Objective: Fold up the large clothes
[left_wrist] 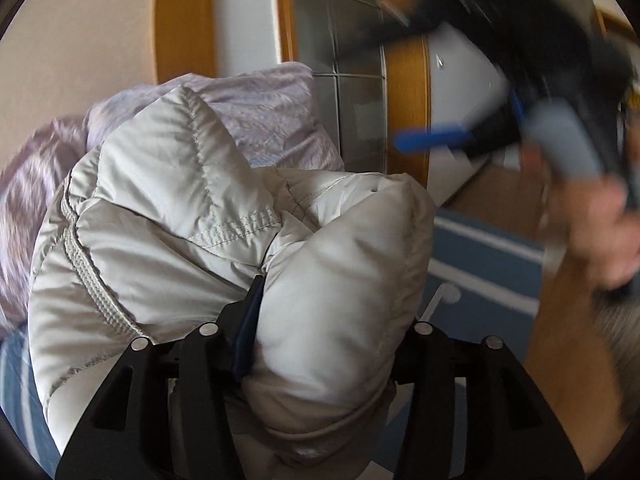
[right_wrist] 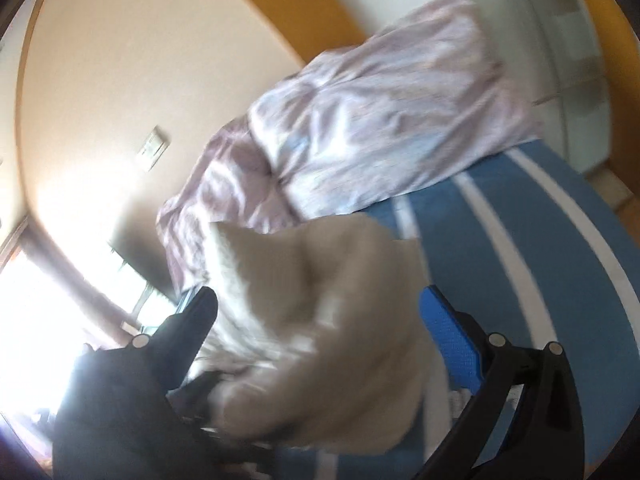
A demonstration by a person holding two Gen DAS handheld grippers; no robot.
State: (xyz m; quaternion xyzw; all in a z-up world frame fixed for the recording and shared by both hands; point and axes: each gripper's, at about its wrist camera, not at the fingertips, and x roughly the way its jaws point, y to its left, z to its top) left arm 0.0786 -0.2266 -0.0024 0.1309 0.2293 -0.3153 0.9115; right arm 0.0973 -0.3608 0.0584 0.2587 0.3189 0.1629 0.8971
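Note:
A puffy, pale grey quilted jacket (left_wrist: 168,216) fills the middle of the left wrist view, bunched up above the bed. My left gripper (left_wrist: 336,300) is shut on a thick roll of it. Its blue left pad (left_wrist: 248,320) presses into a fold, and the other finger is hidden behind the padding. My right gripper (left_wrist: 480,136) is blurred at the upper right, held by a hand (left_wrist: 600,240) and well off the jacket. In the right wrist view the right gripper (right_wrist: 320,308) stands wide open, with the blurred jacket (right_wrist: 312,300) lying beyond the gap.
A crumpled lilac duvet (right_wrist: 360,128) lies on the bed behind the jacket. A blue sheet with white stripes (right_wrist: 540,240) covers the mattress. Wooden door frames (left_wrist: 408,112) and a glass-panelled door (left_wrist: 344,40) stand beyond. A bright window (right_wrist: 48,300) is at the left.

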